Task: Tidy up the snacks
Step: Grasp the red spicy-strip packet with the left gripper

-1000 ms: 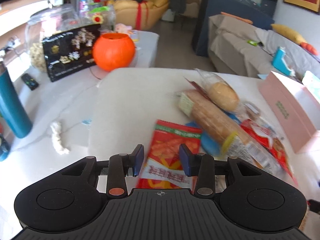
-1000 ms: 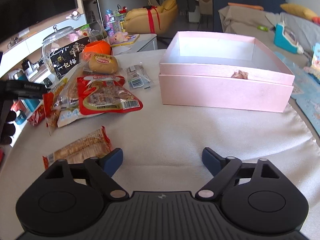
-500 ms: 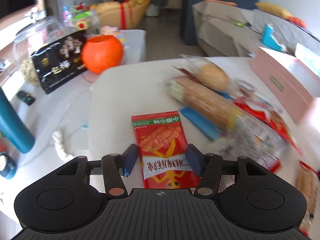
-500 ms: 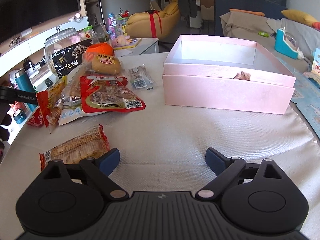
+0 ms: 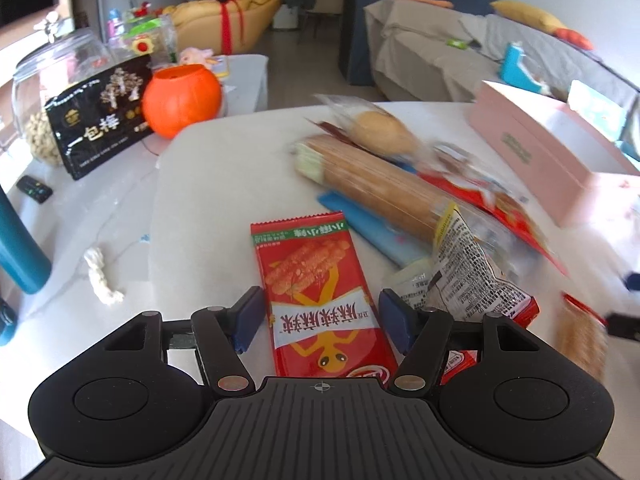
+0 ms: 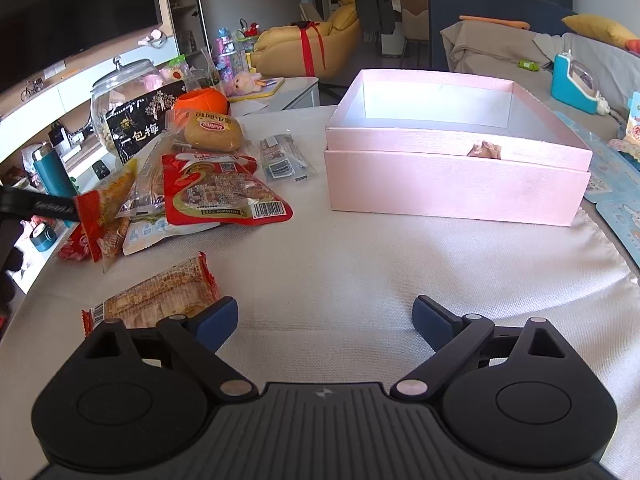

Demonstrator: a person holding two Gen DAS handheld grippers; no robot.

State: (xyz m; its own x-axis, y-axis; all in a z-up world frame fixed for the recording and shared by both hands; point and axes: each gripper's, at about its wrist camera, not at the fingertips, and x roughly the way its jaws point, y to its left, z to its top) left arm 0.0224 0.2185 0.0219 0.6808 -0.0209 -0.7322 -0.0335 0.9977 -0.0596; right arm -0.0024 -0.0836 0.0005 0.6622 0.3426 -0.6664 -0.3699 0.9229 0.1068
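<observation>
Lying flat on the white cloth-covered surface (image 5: 224, 184), a red snack packet (image 5: 320, 296) is being framed between the fingers (image 5: 250, 318) of the left gripper (image 5: 322, 320), which are spread wider than the packet and are touching neither edge; nothing is being held. A second ago these fingers were narrower and only the packet's near end was being seen between them; now the packet is being shown almost whole, its far edge toward the room.

At the left of that view, a glass jar (image 5: 52, 80), a black printed bag (image 5: 100, 120) and an orange pumpkin pot (image 5: 182, 100) are being carried on a side counter, as they were before. Right of the red packet, a long biscuit sleeve (image 5: 380, 188) is lying over a blue packet (image 5: 372, 232), with a round bun in clear wrap (image 5: 380, 130) beyond it; this heap is blurred. Farther right, the pink box (image 5: 532, 152) is standing well apart from the packet.

In the right wrist view, a wrapped cracker bar (image 6: 160, 300) is lying just beside the left finger of the right gripper (image 6: 324, 318), whose fingers are spread wide over bare cloth with nothing between them, much as before. The snack pile (image 6: 208, 192) is lying left of the open pink box (image 6: 452, 176), apart from it.
</observation>
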